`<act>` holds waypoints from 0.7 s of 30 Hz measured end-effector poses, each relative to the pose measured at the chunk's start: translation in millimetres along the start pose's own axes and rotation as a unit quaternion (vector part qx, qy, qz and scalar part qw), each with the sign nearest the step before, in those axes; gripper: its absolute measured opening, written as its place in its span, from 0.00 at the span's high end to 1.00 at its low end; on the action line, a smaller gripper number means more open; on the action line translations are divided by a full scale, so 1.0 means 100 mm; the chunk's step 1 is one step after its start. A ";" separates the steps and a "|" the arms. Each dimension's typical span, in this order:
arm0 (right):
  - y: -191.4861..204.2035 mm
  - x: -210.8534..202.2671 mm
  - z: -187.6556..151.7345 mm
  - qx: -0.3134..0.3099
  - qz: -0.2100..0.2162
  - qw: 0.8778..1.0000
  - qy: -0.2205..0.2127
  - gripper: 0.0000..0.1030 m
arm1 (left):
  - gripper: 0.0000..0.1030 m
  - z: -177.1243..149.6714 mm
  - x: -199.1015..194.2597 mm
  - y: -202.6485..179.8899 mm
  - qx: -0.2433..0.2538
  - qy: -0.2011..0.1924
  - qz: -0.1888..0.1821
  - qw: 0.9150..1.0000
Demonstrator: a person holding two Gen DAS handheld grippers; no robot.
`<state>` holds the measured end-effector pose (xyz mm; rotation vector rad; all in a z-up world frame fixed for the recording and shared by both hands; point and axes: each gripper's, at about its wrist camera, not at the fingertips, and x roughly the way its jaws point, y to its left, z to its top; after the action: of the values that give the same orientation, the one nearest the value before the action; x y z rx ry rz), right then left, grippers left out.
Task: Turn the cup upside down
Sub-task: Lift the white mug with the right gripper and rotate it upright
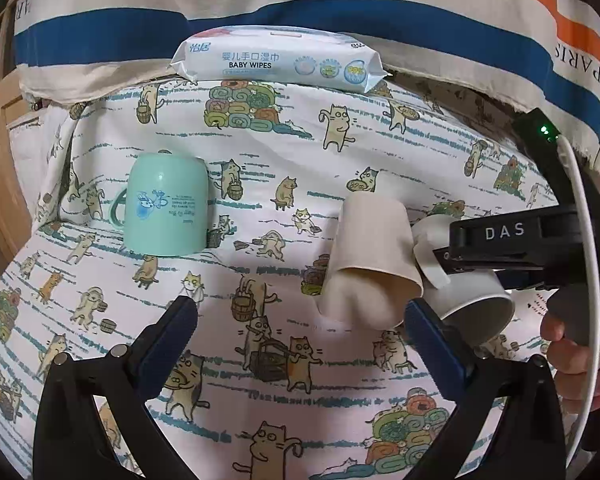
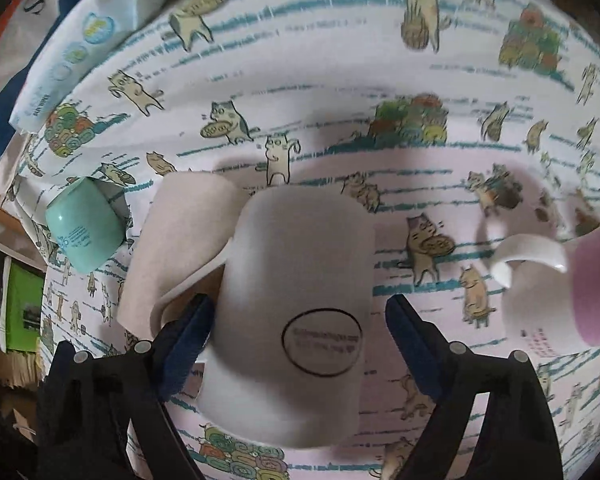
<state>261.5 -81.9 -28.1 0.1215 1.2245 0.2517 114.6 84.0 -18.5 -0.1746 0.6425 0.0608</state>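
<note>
A white mug (image 2: pixel 296 300) with a round black stamp stands upside down between the open fingers of my right gripper (image 2: pixel 300 328); a gap shows on both sides. In the left wrist view the same white mug (image 1: pixel 468 292) sits tilted beside the right gripper body (image 1: pixel 512 240). A beige cup (image 1: pixel 374 260) stands upside down next to it, also in the right wrist view (image 2: pixel 180 240). A mint green mug (image 1: pixel 166 208) stands upside down at the left, also in the right wrist view (image 2: pixel 86 228). My left gripper (image 1: pixel 300 320) is open and empty above the cloth.
A cat-print cloth (image 1: pixel 284 152) covers the table. A pack of baby wipes (image 1: pixel 276 60) lies at the back against a striped PARIS fabric (image 1: pixel 340 12). A pink and white mug (image 2: pixel 560 280) stands at the right in the right wrist view.
</note>
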 end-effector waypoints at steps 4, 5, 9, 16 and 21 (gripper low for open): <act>-0.02 0.05 -0.01 0.004 0.023 1.000 0.008 0.19 | 0.00 0.01 -0.01 0.04 -0.010 0.002 -0.009 1.000; -0.02 0.04 -0.01 0.004 0.021 1.000 0.008 0.20 | 0.00 0.00 -0.01 0.05 -0.011 0.003 -0.010 1.000; 0.01 -0.03 -0.11 -0.025 -0.003 1.000 0.000 0.21 | 0.00 -0.02 -0.04 0.03 -0.004 0.003 -0.018 1.000; -0.11 -0.24 -0.48 -0.054 -0.014 0.998 -0.002 0.22 | 0.00 -0.03 -0.21 0.01 0.010 -0.018 -0.034 0.999; -0.30 -0.39 -0.77 -0.047 0.011 0.999 0.010 0.22 | 0.00 -0.19 -0.29 -0.10 0.020 -0.002 -0.018 1.000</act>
<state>180.7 -123.7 -25.4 0.0511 1.2296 0.3288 81.7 70.6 -14.5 -0.1479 0.6368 0.0131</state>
